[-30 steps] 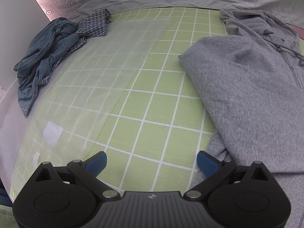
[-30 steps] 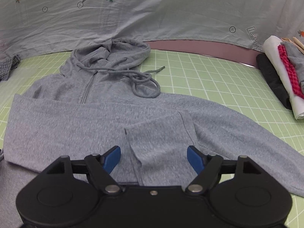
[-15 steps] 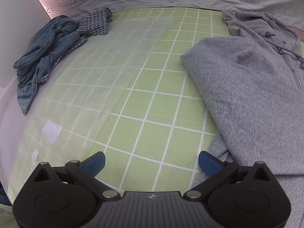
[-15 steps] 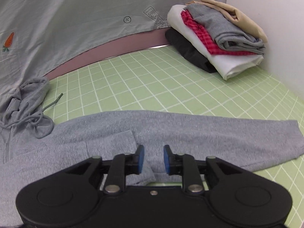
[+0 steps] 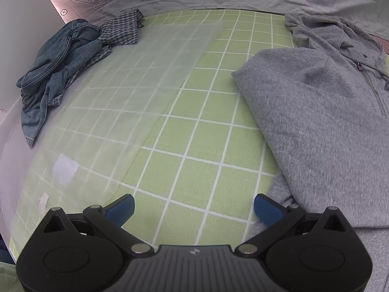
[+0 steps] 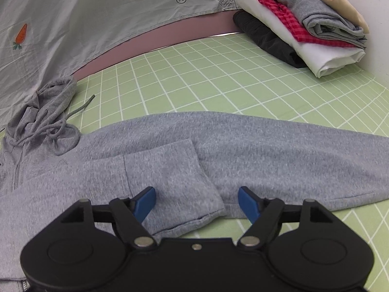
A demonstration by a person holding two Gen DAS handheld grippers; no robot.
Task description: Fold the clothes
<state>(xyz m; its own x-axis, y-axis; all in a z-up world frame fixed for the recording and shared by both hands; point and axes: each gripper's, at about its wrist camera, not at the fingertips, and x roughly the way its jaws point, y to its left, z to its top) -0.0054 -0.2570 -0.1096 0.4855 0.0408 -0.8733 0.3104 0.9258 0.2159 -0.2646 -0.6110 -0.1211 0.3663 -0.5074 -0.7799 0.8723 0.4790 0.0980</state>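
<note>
A grey zip hoodie (image 5: 323, 121) lies on the green grid mat (image 5: 194, 146), its left side folded in over the body. My left gripper (image 5: 194, 206) is open and empty, low over the mat just left of the hoodie's edge. In the right wrist view the hoodie (image 6: 145, 160) shows its hood and drawstrings at the left, one folded-in sleeve cuff (image 6: 182, 189) in front, and the other sleeve (image 6: 291, 155) stretched out to the right. My right gripper (image 6: 197, 202) is open, with the cuff lying between its fingers.
A blue denim garment (image 5: 56, 73) and a checked cloth (image 5: 121, 29) lie heaped at the far left. A translucent sheet (image 5: 121, 97) covers the mat's left part. A stack of folded clothes (image 6: 304, 24) sits at the far right corner. A grey backdrop cloth (image 6: 97, 19) hangs behind.
My right gripper swung right, closed half a second ago, and has opened again over the sleeve cuff. My left gripper has hardly moved.
</note>
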